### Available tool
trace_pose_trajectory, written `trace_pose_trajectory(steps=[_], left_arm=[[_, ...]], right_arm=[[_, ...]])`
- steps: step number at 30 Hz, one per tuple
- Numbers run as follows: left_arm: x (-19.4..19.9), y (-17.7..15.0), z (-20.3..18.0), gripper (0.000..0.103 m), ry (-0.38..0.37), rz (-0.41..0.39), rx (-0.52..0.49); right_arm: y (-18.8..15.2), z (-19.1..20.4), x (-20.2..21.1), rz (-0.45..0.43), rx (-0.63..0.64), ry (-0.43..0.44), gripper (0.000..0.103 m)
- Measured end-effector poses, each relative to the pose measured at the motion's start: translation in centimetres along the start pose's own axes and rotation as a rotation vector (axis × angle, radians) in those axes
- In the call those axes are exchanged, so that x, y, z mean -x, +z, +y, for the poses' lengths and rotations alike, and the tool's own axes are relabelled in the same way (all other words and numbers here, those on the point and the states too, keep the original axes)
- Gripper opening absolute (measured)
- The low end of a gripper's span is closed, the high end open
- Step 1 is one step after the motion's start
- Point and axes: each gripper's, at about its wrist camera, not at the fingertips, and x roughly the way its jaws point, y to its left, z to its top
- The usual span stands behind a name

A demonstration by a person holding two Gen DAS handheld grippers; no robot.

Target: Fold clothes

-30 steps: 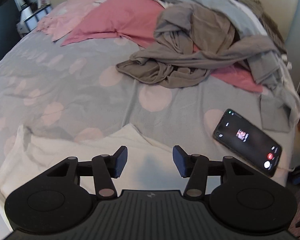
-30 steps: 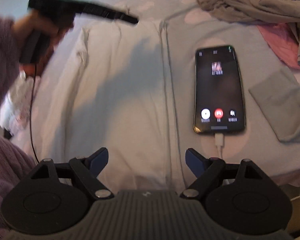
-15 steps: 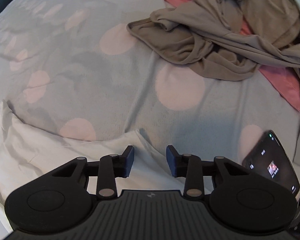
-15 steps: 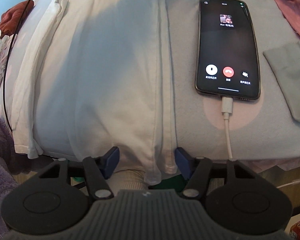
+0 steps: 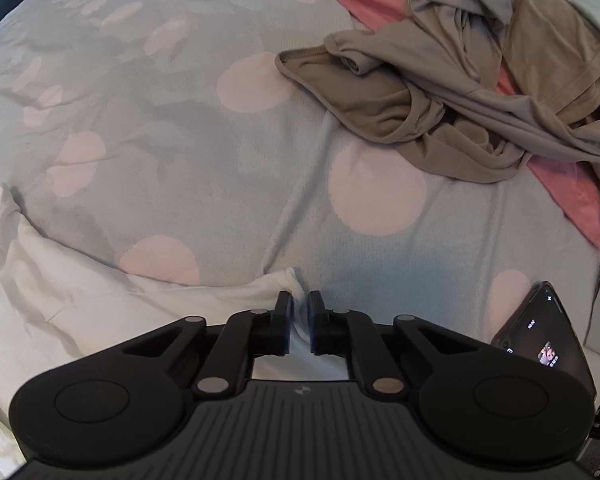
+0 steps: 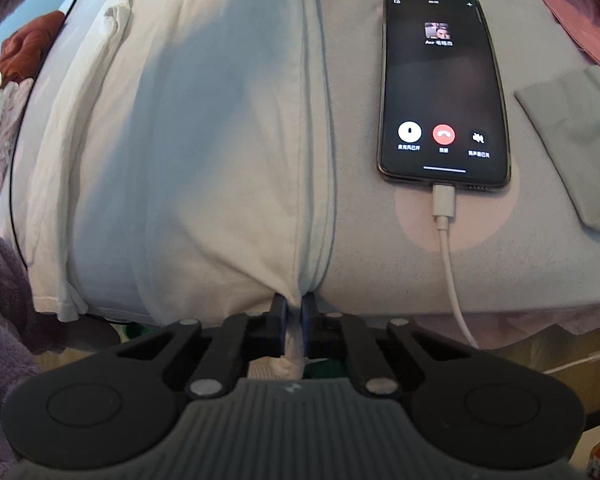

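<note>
Claws both had just closed, each pinching the white garment (image 6: pixel 188 140) spread flat on the bed (image 5: pixel 220 152); left claw (image 5: pixel 299 312) clamped a bunched far corner, right claw (image 6: pixel 294 312) nipped the near hem beside the seam; phone (image 6: pixel 440 88) lay just beside it, charging.

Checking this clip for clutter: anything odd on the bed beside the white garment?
Yes. A phone lies on the bedspread right of the white garment, screen lit with a call, charging cable trailing off the edge. It sits close to the folding area.
</note>
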Motion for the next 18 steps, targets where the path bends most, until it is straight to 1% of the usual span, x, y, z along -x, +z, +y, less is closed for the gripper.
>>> trace_pose_trajectory(steps=[6,10,12,14,18], left_arm=[[4.1,-0.7,1.0,0.005,-0.030,-0.067,0.023],[7.2,-2.2,3.2,0.004,-0.056,-0.113,0.062],[8.6,-3.5,4.6,0.004,-0.068,-0.137,0.088],[10.0,-5.3,6.3,0.004,-0.084,-0.163,0.125],[11.9,-9.0,9.5,0.003,-0.108,-0.218,0.182]], right_arm=[[-0.2,2.6,2.6,-0.032,0.058,0.007,0.008],[-0.2,5.6,4.2,-0.056,0.107,0.036,0.007],[-0.2,7.2,4.6,-0.067,0.138,0.058,0.008],[0.5,8.7,5.2,-0.070,0.172,0.082,0.007],[0.6,12.0,4.2,-0.063,0.234,0.131,0.008]])
